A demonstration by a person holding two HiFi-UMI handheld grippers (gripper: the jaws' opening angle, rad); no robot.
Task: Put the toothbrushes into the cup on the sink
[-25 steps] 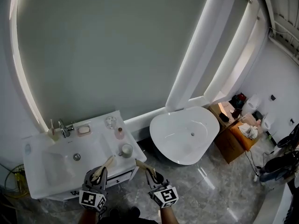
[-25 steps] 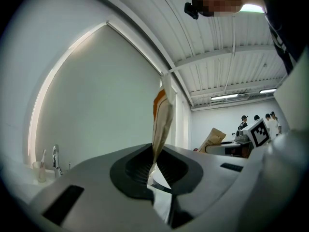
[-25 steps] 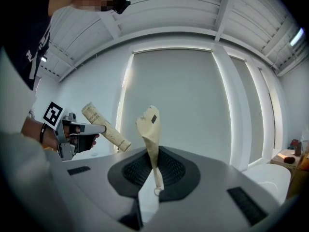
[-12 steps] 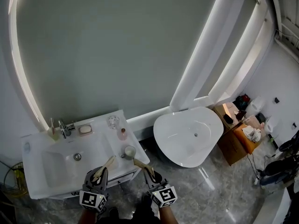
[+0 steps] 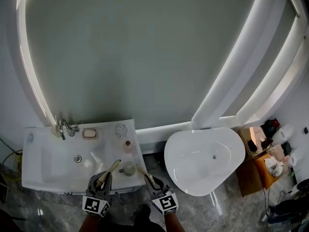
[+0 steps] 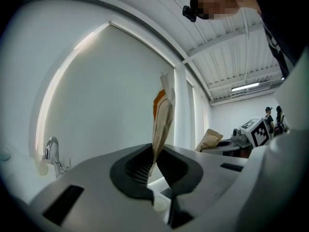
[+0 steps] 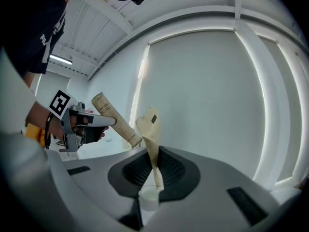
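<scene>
A white bathroom: on the sink counter the cup stands near the front right corner, close to the edge. Flanking it, the left hand-held gripper is clenched on the left toothbrush, and the right hand-held gripper on the right toothbrush, both tips seemingly near the rim. This looks like the approach. Next, each wrapped brush must be tipped over the cup and released. The bathtub is well apart, leaving free floor.

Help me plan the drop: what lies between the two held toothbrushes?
The cup, standing on the sink, lies between the left toothbrush and the right toothbrush; the head view shows it.
</scene>
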